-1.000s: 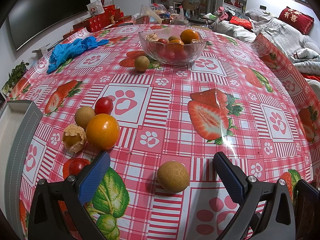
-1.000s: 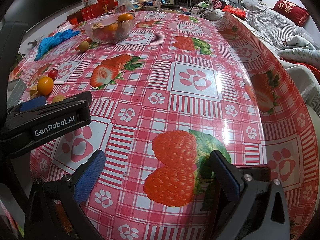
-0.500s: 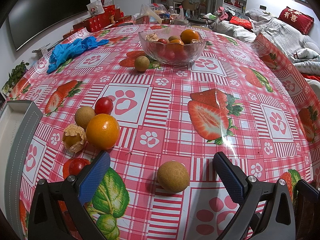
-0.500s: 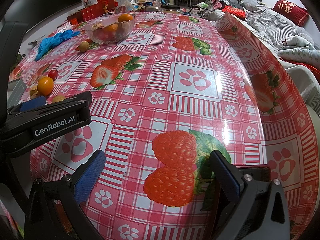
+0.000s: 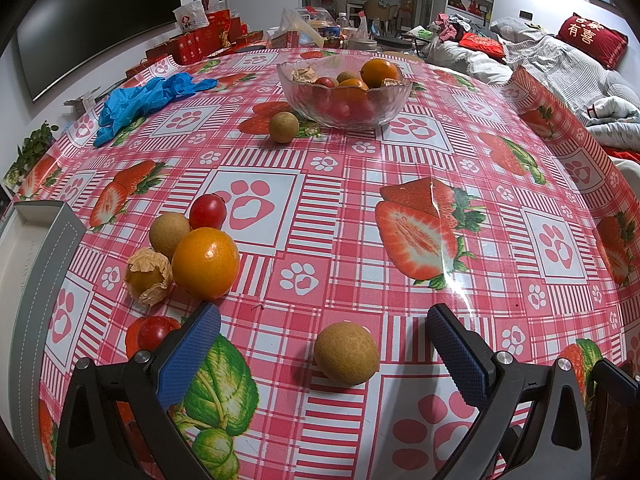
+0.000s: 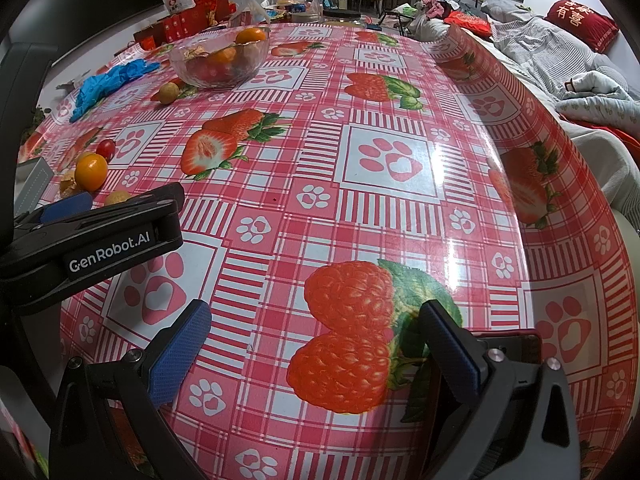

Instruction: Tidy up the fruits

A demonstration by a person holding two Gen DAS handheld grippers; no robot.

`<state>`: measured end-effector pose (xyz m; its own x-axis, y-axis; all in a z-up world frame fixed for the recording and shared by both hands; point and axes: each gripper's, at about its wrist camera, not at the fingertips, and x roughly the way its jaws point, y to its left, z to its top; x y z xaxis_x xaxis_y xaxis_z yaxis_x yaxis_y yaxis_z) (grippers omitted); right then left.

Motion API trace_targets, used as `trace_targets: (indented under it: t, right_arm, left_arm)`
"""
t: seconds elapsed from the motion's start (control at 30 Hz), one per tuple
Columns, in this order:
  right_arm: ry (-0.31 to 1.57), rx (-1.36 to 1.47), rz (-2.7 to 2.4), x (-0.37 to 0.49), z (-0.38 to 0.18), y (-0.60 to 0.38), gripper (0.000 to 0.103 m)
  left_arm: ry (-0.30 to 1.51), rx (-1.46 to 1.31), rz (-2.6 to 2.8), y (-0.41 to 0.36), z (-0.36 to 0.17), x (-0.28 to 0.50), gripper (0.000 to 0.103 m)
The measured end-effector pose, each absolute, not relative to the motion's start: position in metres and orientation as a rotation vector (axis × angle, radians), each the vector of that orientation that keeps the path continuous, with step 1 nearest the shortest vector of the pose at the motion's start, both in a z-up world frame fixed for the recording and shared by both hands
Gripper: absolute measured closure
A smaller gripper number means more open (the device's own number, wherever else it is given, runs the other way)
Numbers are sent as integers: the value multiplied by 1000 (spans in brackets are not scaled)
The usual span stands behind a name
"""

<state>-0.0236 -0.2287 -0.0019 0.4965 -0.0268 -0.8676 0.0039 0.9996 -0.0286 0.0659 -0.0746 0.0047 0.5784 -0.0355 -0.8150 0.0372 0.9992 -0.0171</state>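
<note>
Left gripper (image 5: pixel 322 344) low over the tabletop (image 5: pixel 500 184), jaws spread wide, nothing held. Between the fingers, not touching either pad: a longan (image 5: pixel 346 353), brown and round, sitting right on the cloth. Looks like the next pick, lined up and ready for a close.

Right gripper (image 6: pixel 316 344) also wide open, empty, hovering over a printed raspberry with no real fruit between its fingers. Idle, by the look of it.

Far side of the tabletop: glass bowl (image 5: pixel 396 98), already holding oranges, small tomatoes, a longan and a papery husk or two. So part of the job done, judging by that pile.

Plenty left out, though. Near the left edge, a tight cluster: orange (image 5: pixel 206 262), touching a second longan (image 5: pixel 169 233), a tomato (image 5: pixel 207 211) just behind, a husked physalis (image 5: pixel 148 278) just beside the orange. Another tomato (image 5: pixel 154 330) half hidden behind the left finger. One more longan (image 5: pixel 283 127) just beside the bowl, outside it.

Count of strays: seven visible, the nearest one included. Roughly midway, as a guess. Blue gloves (image 5: pixel 148 94) crumpled at the far left, off the working path.

Nearest longan well apart from the bowl, so a long carry across the tabletop ahead.
</note>
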Motion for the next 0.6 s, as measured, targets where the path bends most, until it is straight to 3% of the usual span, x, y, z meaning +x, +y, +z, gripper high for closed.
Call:
trace_targets:
  t: [0.6]
  right_arm:
    - [1060,-23,-19,-22,-2,-228,0]
  left_arm:
    - [953,2,-42,-75,5,66,0]
